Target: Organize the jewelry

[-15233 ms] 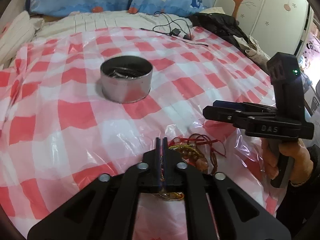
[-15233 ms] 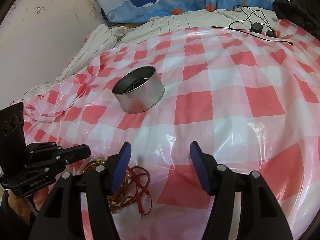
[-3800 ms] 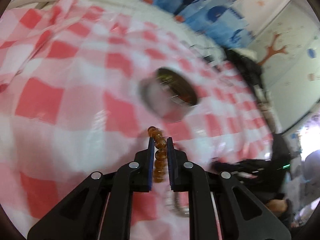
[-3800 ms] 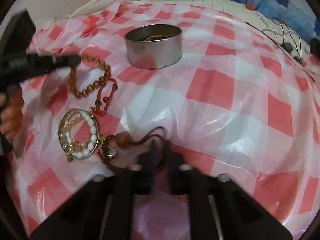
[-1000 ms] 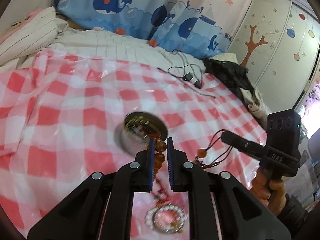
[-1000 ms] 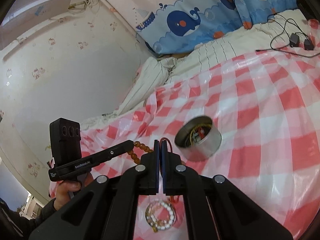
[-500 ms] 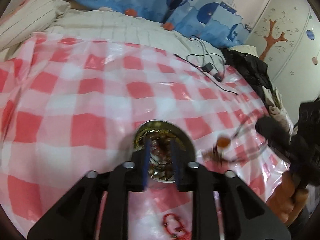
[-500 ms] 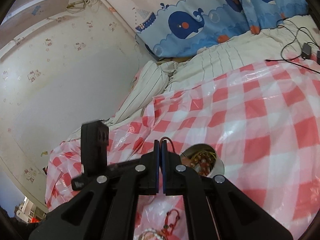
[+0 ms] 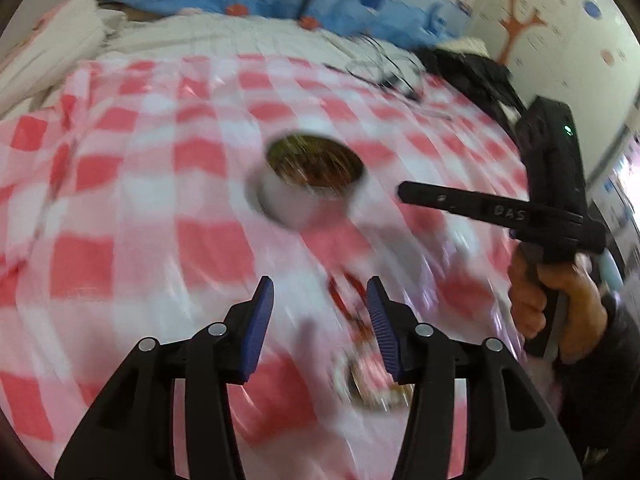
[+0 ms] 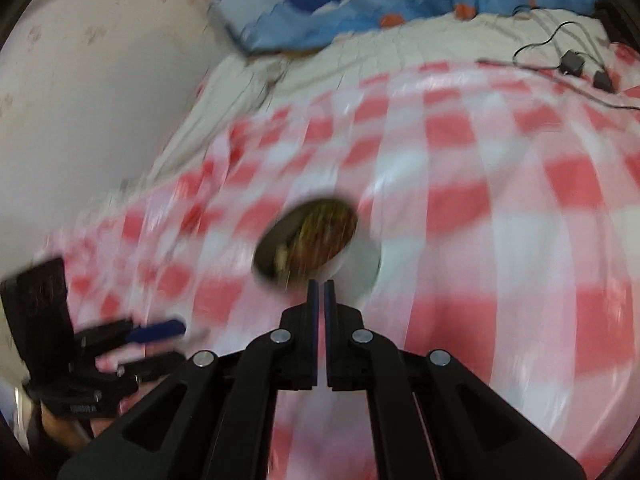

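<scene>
Blue-padded left gripper [image 9: 320, 320] hovering low over the checked sheet [image 9: 120, 208] on the bed, jaws parted about halfway with nothing between them, having just been opening — likely releasing beads into the tin [image 9: 310, 184] and readying for the next piece. Lying just past the pads: a red cord charm [image 9: 346, 296] and a blurred pearl ring [image 9: 372, 380], still out on the sheet. Sitting mid-sheet, the round metal tin, already holding a brownish tangle of jewelry, details lost to blur. Reaching in beside the tin, right gripper [image 10: 319, 292], jaws pressed together, apparently empty.
</scene>
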`<move>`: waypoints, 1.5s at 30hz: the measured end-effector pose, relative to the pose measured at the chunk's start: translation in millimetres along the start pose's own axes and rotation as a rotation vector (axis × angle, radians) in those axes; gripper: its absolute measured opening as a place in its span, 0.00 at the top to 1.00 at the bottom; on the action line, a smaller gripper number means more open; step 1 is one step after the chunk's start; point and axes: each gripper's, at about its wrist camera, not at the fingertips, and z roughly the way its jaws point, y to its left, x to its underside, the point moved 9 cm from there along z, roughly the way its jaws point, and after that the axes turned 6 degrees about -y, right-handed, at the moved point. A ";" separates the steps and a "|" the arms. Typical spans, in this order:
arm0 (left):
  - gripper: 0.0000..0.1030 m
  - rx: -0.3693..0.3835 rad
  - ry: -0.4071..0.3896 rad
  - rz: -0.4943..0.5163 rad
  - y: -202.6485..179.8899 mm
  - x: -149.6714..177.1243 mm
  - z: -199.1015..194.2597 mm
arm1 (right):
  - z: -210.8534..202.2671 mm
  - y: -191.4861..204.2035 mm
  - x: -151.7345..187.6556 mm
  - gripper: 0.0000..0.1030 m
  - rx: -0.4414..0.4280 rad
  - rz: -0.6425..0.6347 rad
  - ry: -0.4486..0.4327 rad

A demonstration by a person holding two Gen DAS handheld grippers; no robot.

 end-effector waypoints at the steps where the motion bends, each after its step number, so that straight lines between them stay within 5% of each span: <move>1: 0.54 0.013 0.011 0.011 -3.5 7.8 -2.1 | 1.1 5.4 14.0 0.97 -0.008 -0.035 0.036; 6: 0.52 0.054 0.056 0.099 -23.1 32.3 -4.4 | 21.2 32.7 46.7 0.97 0.018 -0.209 0.121; 10: 0.52 0.060 0.073 0.135 -31.1 38.8 1.7 | 32.5 49.8 53.8 0.62 0.063 -0.338 0.116; 15: 0.52 0.034 0.102 0.185 -36.0 47.4 14.4 | 42.8 54.1 63.1 0.63 0.101 -0.429 0.129; 18: 0.55 0.023 0.110 0.208 -39.1 51.3 21.4 | 41.7 39.1 57.1 0.76 0.170 -0.410 0.125; 20: 0.73 -0.001 0.119 0.236 -38.3 52.9 26.0 | 37.5 19.0 49.7 0.89 0.260 -0.400 0.116; 22: 0.82 -0.024 0.120 0.245 -35.6 52.2 27.6 | 30.0 -0.1 43.1 0.89 0.323 -0.383 0.114; 29: 0.94 -0.007 0.072 0.178 -25.3 37.5 19.0 | 24.3 -23.1 39.5 0.87 0.303 -0.282 0.135; 36: 0.94 0.225 -0.005 0.012 -33.9 20.2 0.1 | 27.1 -22.3 41.0 0.85 0.286 -0.275 0.146; 40: 0.94 0.304 -0.070 -0.118 -22.8 8.2 -11.2 | 26.0 -19.7 41.7 0.67 0.204 -0.227 0.167; 45: 0.94 0.124 -0.085 -0.220 16.5 7.6 -1.6 | 18.9 -21.2 38.0 0.64 0.176 -0.204 0.165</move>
